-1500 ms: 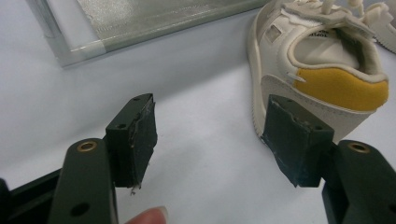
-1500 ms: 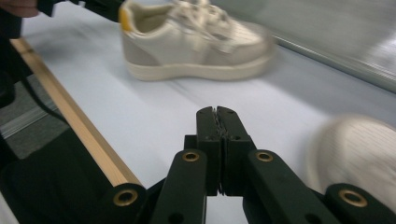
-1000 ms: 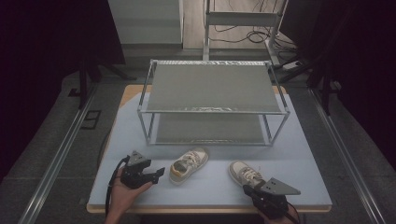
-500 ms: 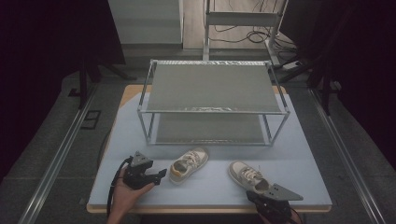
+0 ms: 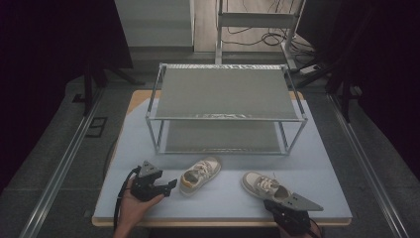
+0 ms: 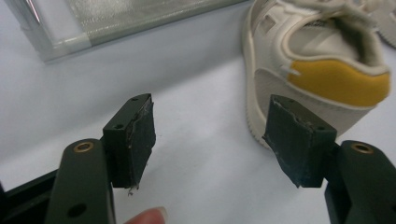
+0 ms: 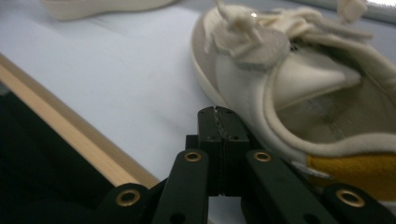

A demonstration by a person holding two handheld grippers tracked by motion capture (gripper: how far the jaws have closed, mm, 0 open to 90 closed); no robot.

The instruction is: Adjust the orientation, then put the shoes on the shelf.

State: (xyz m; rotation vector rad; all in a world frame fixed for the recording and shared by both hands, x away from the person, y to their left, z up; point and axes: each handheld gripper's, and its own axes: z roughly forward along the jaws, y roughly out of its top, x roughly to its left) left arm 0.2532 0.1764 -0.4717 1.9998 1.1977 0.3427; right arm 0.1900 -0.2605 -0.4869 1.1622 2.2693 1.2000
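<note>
- While both sneakers lie on the counter (image 5: 148, 124) before the shelf rack (image 5: 225, 91), left gripper (image 6: 210, 140) gapes wide, nothing between its jaws, beside left sneaker (image 5: 199, 174) heel.
- Right gripper (image 7: 218, 122) pressed closed, empty, at right sneaker (image 5: 265, 186) heel.
- Judgement: straddle heel collar squarely before closing.

Two cream low-top sneakers with yellow heel patches lie upright on the worktop in front of the two-tier metal rack (image 5: 225, 111). The left sneaker (image 5: 200, 175) sits just before the rack's middle, toe angled toward it, heel toward the near edge. The right sneaker (image 5: 266, 188), laces loose, lies farther from the rack, off its right half, toe pointing left and away.
</note>
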